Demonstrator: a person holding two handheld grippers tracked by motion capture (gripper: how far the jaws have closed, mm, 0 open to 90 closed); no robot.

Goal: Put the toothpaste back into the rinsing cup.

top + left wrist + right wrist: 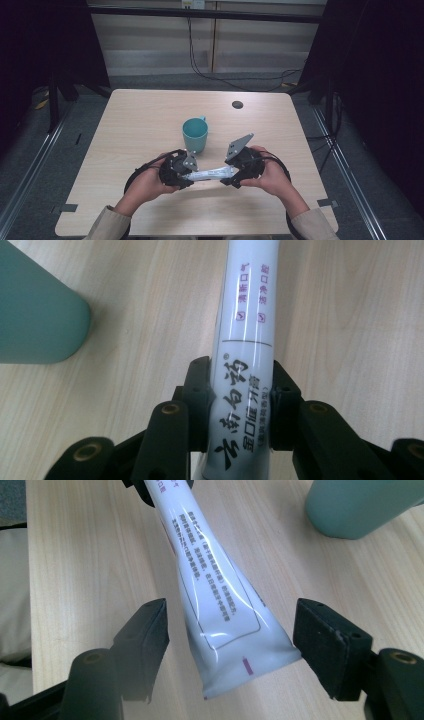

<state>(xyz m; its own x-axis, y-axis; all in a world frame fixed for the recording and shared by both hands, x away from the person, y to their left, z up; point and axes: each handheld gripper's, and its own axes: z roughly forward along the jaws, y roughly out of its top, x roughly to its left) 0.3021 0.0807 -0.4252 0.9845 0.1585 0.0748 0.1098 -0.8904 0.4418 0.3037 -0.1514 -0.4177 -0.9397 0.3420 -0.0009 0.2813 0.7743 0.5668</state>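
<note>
A white toothpaste tube (210, 174) with dark printed text is held level just above the wooden table (140, 120), between my two grippers. My left gripper (189, 176) is shut on one end of it. In the left gripper view both black pads press the sides of the tube (245, 340), at the left gripper (241, 400). My right gripper (231, 175) faces it from the other side. In the right gripper view the jaws of the right gripper (230, 630) stand apart, with the flat crimped end of the tube (220, 605) between them and the left pad clear of it.
A teal cup (195, 134) stands upright on the table just beyond the grippers, also in the left gripper view as the cup (35, 310) and in the right gripper view as the cup (355, 505). A round cable hole (237, 104) lies at the far right.
</note>
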